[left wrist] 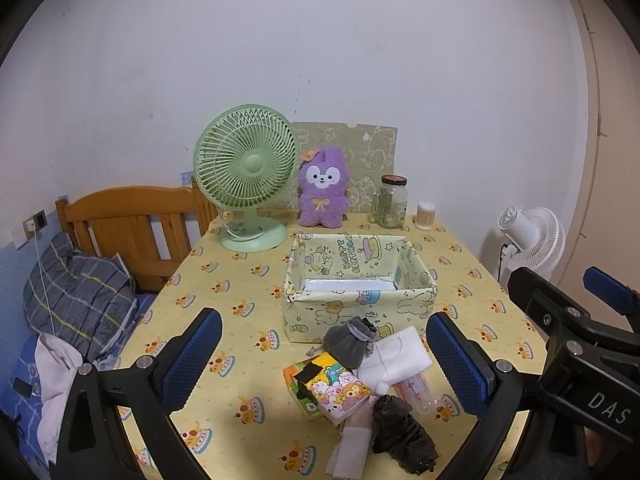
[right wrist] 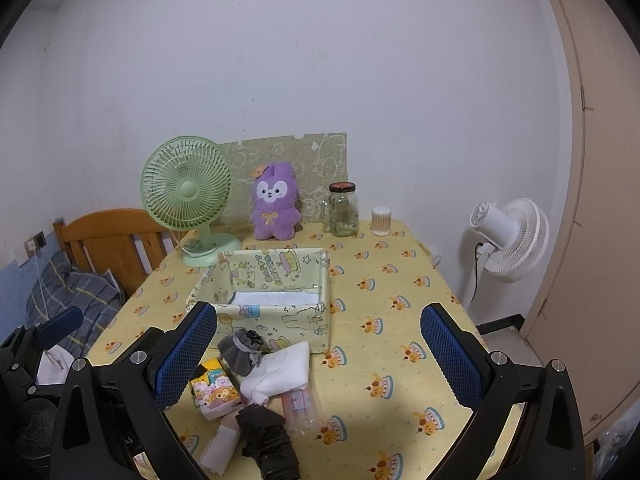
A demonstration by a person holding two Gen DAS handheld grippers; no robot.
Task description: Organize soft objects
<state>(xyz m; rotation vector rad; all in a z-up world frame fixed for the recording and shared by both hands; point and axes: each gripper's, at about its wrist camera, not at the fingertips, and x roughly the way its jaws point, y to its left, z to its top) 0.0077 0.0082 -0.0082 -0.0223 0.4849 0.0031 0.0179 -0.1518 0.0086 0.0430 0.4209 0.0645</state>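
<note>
A pile of soft things lies at the table's near edge: a grey drawstring pouch [left wrist: 349,341], a white folded cloth [left wrist: 394,356], a cartoon tissue pack [left wrist: 334,390], a black crumpled bag [left wrist: 402,436], a white strip [left wrist: 348,452] and a clear plastic packet [left wrist: 416,392]. An open yellow fabric box [left wrist: 360,292] stands just behind the pile. My left gripper [left wrist: 324,360] is open above the pile. My right gripper [right wrist: 320,360] is open, with the pile [right wrist: 260,380] by its left finger [right wrist: 188,348]. Both are empty.
At the table's back stand a green desk fan [left wrist: 246,176], a purple plush rabbit [left wrist: 322,188], a glass jar [left wrist: 390,202] and a cotton-swab tub [left wrist: 425,215]. A wooden bed headboard [left wrist: 132,224] and pillow [left wrist: 76,292] are left. A white floor fan [right wrist: 506,240] stands right.
</note>
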